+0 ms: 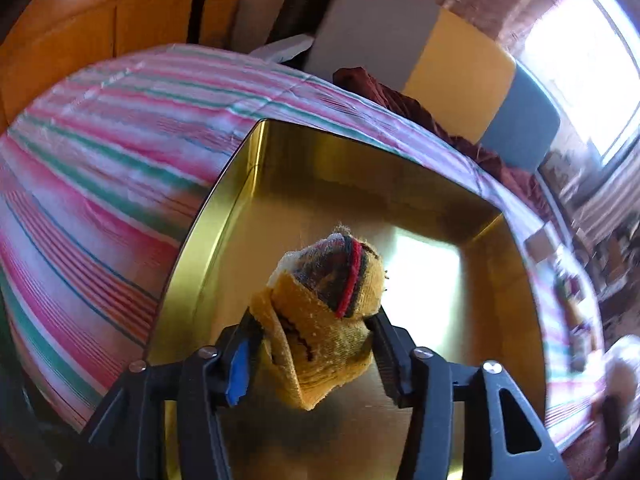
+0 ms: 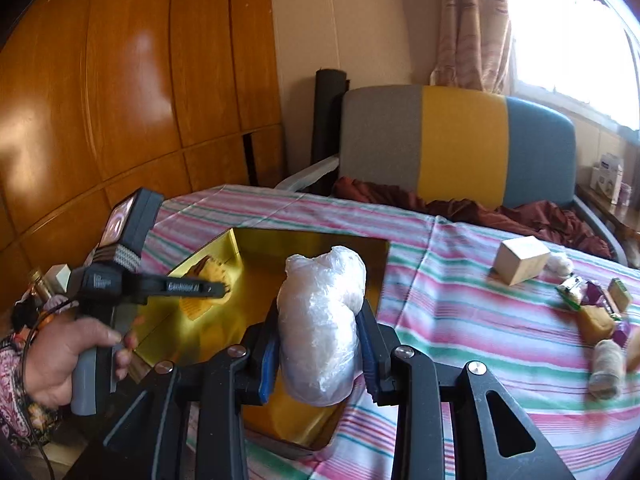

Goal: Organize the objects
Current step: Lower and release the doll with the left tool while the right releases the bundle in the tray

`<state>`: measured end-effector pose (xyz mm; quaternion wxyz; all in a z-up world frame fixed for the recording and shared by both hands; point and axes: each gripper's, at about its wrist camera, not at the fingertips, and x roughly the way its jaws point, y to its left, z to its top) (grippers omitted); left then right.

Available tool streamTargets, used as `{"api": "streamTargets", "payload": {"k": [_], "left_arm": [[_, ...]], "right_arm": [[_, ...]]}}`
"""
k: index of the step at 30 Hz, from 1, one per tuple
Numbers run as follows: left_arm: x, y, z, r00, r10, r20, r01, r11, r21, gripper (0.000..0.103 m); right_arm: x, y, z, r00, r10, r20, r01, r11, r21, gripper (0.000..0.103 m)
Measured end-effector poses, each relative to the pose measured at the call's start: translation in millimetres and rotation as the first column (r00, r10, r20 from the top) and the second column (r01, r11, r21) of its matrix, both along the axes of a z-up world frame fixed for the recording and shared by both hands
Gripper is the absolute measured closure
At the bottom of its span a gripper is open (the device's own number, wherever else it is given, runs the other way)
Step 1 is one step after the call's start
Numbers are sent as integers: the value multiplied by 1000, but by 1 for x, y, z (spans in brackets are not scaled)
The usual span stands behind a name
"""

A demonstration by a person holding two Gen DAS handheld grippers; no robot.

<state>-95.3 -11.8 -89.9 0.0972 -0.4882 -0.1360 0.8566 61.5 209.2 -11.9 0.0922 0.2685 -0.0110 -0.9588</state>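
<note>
My left gripper [image 1: 316, 328] is shut on a rolled yellow sock [image 1: 320, 304] with dark and red stripes and holds it over the gold tin tray [image 1: 224, 240]. In the right wrist view the left gripper [image 2: 218, 290] reaches over the tray [image 2: 320, 240] from the left. My right gripper [image 2: 320, 344] is shut on a white crumpled plastic bag bundle [image 2: 320, 320] above the tray's near right part.
A striped cloth [image 2: 460, 304] covers the table. At its right lie a wooden block [image 2: 520, 258], a rolled sock [image 2: 608, 364], a yellow lump [image 2: 596, 322] and small wrapped items [image 2: 592, 292]. A chair [image 2: 460, 140] with dark red cloth [image 2: 520, 212] stands behind.
</note>
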Motion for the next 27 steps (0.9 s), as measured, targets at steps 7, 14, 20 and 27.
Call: {"api": "streamTargets", "payload": {"k": [7, 14, 20, 27], "left_arm": [[7, -24, 37, 990, 107, -91, -100, 992, 70, 42], [18, -43, 70, 958, 203, -202, -198, 979, 47, 42], [18, -46, 80, 956, 203, -213, -197, 979, 49, 42], [22, -52, 85, 947, 231, -222, -222, 973, 67, 42]], "right_arm": [[-13, -12, -11, 997, 30, 71, -31, 999, 10, 69], [-34, -31, -15, 985, 93, 143, -93, 996, -5, 68], [-68, -53, -32, 948, 147, 283, -147, 989, -19, 68], [-111, -71, -46, 919, 156, 362, -143, 988, -63, 67]]}}
